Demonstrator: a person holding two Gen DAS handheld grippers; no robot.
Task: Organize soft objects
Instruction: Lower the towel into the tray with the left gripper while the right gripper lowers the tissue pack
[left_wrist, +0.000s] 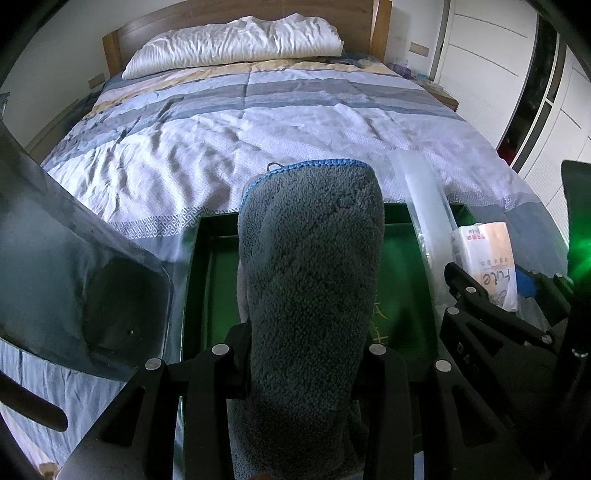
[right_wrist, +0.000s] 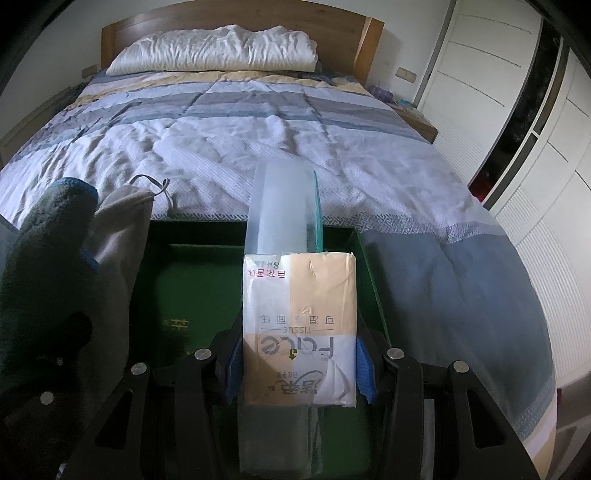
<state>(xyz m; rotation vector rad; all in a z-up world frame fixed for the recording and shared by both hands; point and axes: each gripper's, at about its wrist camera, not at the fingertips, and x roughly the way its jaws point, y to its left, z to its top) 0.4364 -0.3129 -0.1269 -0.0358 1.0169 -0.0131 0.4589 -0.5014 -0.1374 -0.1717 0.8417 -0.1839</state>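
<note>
One bed (right_wrist: 258, 147) with one white pillow (right_wrist: 214, 51) at its head. One green box (right_wrist: 369, 266) at the foot. One grey towel (left_wrist: 310, 280), one tissue pack (right_wrist: 299, 328), one frosted plastic strip (right_wrist: 280, 206). Two tools: left tool (left_wrist: 306, 354), right tool (right_wrist: 299, 373).

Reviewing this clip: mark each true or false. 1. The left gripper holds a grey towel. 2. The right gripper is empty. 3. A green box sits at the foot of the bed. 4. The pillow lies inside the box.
1. True: the left gripper is clamped on the grey towel.
2. False: the right gripper grips a tissue pack.
3. True: the green box sits there.
4. False: the pillow lies by the headboard.
</note>
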